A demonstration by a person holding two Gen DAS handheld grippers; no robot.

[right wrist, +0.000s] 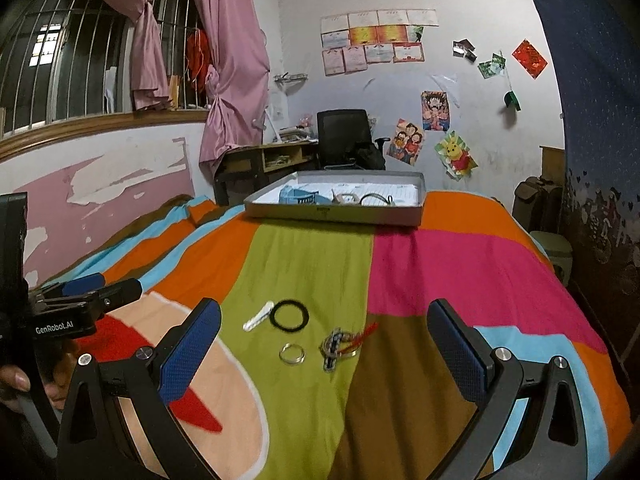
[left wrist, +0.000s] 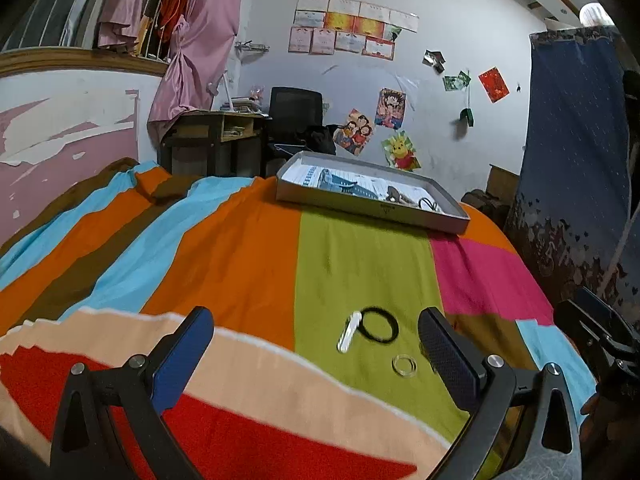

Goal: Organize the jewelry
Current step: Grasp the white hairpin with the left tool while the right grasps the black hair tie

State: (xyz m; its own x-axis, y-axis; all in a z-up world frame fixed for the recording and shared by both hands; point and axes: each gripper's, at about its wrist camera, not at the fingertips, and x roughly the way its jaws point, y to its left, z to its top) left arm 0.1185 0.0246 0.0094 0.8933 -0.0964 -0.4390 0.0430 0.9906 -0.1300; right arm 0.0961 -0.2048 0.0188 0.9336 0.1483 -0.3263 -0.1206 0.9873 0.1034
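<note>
Four small pieces lie on the green stripe of the bedspread (right wrist: pixel 304 272) in the right wrist view: a white clip (right wrist: pixel 258 316), a black ring (right wrist: pixel 289 316), a clear ring (right wrist: pixel 292 353) and a tangled bracelet with a red cord (right wrist: pixel 340 346). The left wrist view shows only the white clip (left wrist: pixel 349 332), black ring (left wrist: pixel 378 325) and clear ring (left wrist: pixel 405 365), low and right of centre; the bracelet's spot sits behind the tool's right finger. Both tools are released, jaws wide apart and empty: the left tool (left wrist: pixel 316 356) and the right tool (right wrist: pixel 324 344). The grey tray (right wrist: pixel 336 212) rests further up the bed, at frame centre, with some dark cords and other small items inside. The right view alone catches a hand (right wrist: pixel 16 384) at lower left gripping the other tool's handle.
</note>
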